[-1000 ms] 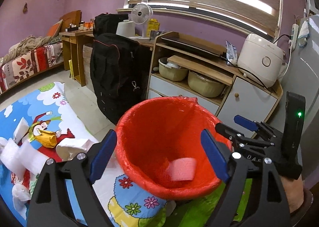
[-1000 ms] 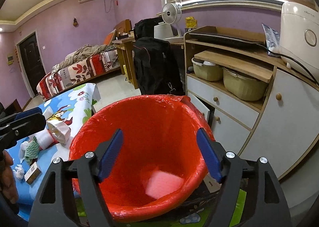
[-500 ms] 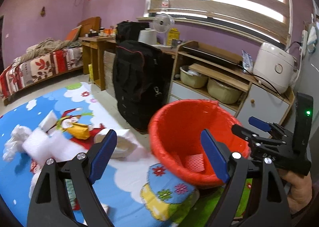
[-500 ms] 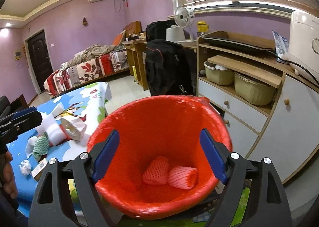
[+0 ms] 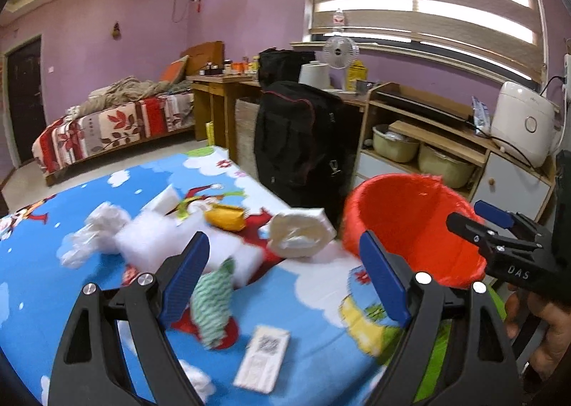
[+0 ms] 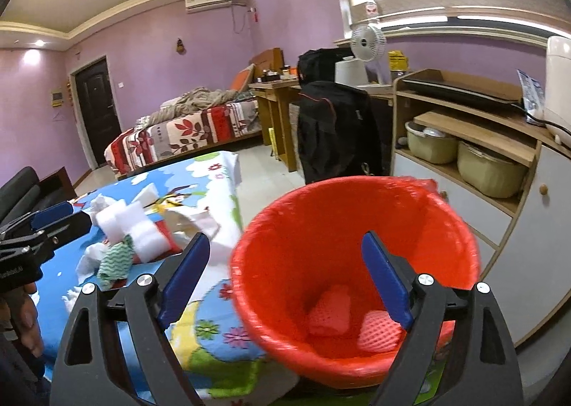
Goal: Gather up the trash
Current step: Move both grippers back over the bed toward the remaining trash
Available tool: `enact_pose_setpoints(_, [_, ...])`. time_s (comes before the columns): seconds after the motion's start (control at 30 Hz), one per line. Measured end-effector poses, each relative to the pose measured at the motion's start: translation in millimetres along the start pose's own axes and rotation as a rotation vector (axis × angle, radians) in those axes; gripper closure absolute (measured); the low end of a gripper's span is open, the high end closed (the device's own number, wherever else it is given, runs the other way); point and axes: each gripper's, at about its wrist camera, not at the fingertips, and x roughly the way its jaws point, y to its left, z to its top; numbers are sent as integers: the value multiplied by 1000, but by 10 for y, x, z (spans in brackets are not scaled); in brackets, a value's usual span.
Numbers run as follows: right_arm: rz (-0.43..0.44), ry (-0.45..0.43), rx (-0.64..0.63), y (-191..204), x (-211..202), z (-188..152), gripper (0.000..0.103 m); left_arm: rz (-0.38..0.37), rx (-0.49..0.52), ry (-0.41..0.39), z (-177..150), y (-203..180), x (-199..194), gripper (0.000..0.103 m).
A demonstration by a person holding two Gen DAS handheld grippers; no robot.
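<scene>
Red plastic lines the round trash bin (image 6: 357,263), which stands tilted at the right end of a table covered with a bright blue cartoon tablecloth (image 5: 53,281); two pink foam-net pieces (image 6: 330,311) lie at its bottom. The right gripper (image 6: 285,281) hangs over the bin's near rim with its blue-padded jaws opening and nothing between them, the bin's inside showing through the gap. The left gripper (image 5: 282,281) is spread wide over the table and holds nothing; in its own view a crumpled green-and-white zigzag wrapper (image 5: 212,302) lies on the cloth between its fingers, though no pad touches it. Just beyond that wrapper sit white foam blocks (image 5: 150,242), with a crumpled clear plastic bag (image 5: 92,238) to their left, a yellow packet (image 5: 225,218) behind them, and a folded white paper bag (image 5: 299,233) near the bin's left side. A small white printed slip (image 5: 262,358) lies flat on the cloth close to the camera. From the left wrist view the right gripper's black body shows at the right edge beside the bin, with a hand (image 5: 542,331) gripping it. Behind the table stand a black suitcase (image 5: 299,142), a wooden shelf cabinet (image 5: 446,142) and a white rice cooker (image 5: 523,122).
</scene>
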Motion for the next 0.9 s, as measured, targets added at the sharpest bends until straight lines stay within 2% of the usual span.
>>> enact_pose_setpoints(0.4, [86, 16, -73, 569, 103, -160, 18, 86, -49, 30, -357, 433, -181, 20])
enact_pose_setpoints(0.9, [128, 52, -144, 990, 231, -296, 18, 123, -89, 82, -667, 708, -218, 21])
